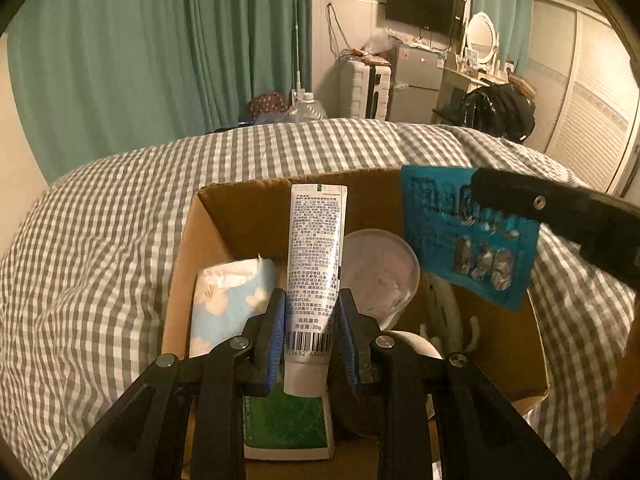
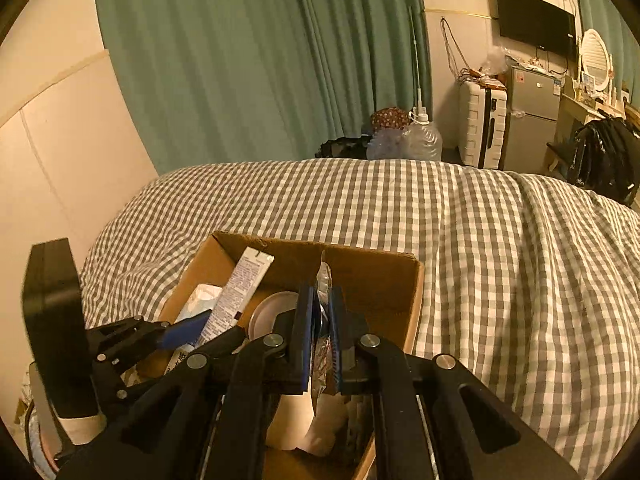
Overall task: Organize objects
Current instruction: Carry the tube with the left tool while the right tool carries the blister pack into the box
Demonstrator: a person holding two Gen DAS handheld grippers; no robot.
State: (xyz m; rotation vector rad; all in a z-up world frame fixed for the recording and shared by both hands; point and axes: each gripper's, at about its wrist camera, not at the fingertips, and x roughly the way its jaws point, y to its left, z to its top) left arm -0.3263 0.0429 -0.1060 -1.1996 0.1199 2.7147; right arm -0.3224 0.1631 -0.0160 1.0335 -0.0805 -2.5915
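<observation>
Left gripper [image 1: 310, 320]: clamping the toothpaste tube [image 1: 316, 256] upright, frame centre — likely for lowering into the cardboard box [image 1: 248, 216].
Right gripper [image 2: 320, 320]: pinching the blue packet [image 1: 468, 232] edge-on — hanging over the box.

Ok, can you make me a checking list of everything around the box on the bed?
Surface: checked bed cover, wrinkled, bearing the cardboard box.
Job's things: toothpaste tube held over the box; blue foil packet held above the box's right side; inside, a tissue pack, a clear lidded tub and a green-printed box.
Clutter: white tape roll in the box.
Grippers: left gripper shut on the tube; right gripper shut on the packet.
Cables: white cord in the box; wires hanging on the far wall.
Surroundings: green curtains, wall television, suitcase, small fridge, water jugs.
</observation>
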